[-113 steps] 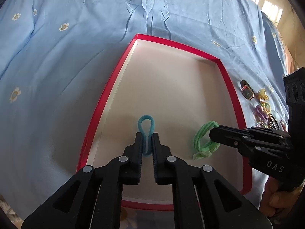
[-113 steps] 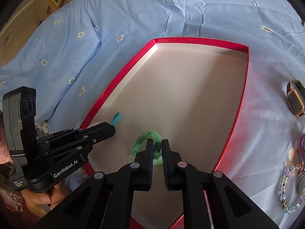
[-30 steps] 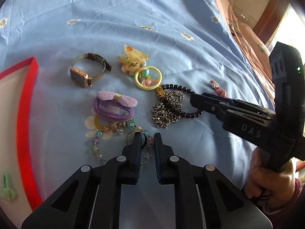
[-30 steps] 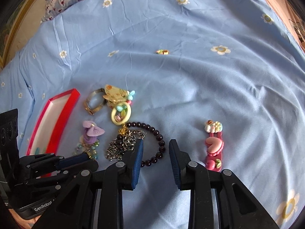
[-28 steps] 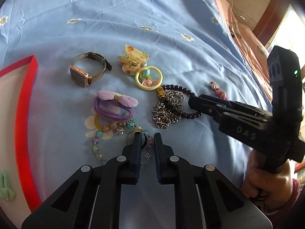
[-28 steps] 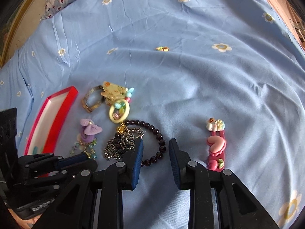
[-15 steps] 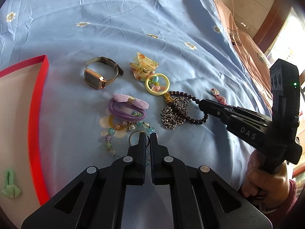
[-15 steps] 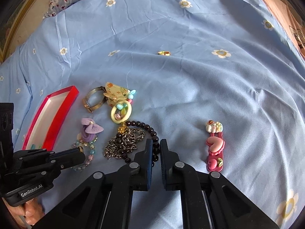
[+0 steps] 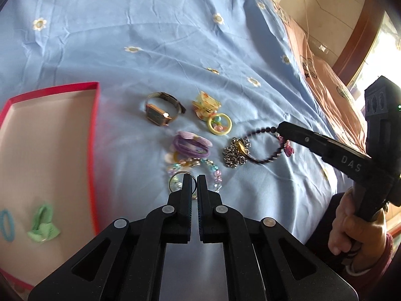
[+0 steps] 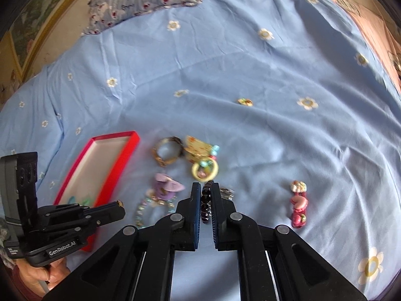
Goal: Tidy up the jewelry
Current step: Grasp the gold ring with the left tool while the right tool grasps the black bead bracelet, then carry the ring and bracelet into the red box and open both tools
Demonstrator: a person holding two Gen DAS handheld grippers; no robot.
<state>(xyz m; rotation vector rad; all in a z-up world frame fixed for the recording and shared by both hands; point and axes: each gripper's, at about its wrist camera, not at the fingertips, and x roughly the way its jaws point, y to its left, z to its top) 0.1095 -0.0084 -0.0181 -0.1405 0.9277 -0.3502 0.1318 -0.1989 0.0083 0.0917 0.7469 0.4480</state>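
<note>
Both grippers are clamped on jewelry over the light blue flowered bedsheet (image 10: 250, 62). The left gripper (image 9: 193, 179) pinches a thin gold metal ring (image 9: 175, 183), with what looks like the pastel beaded bracelet (image 9: 200, 163) attached or just under it, hard to tell through the blur. The right gripper (image 10: 206, 188) pinches the dark round-bead bracelet (image 9: 263, 159), which hangs off the sheet. The red-rimmed shallow tray (image 9: 92, 135) already holds a green hair tie (image 9: 42, 220) and a blue one (image 9: 6, 224). A gold square-faced watch (image 9: 160, 113) sits nearby.
</note>
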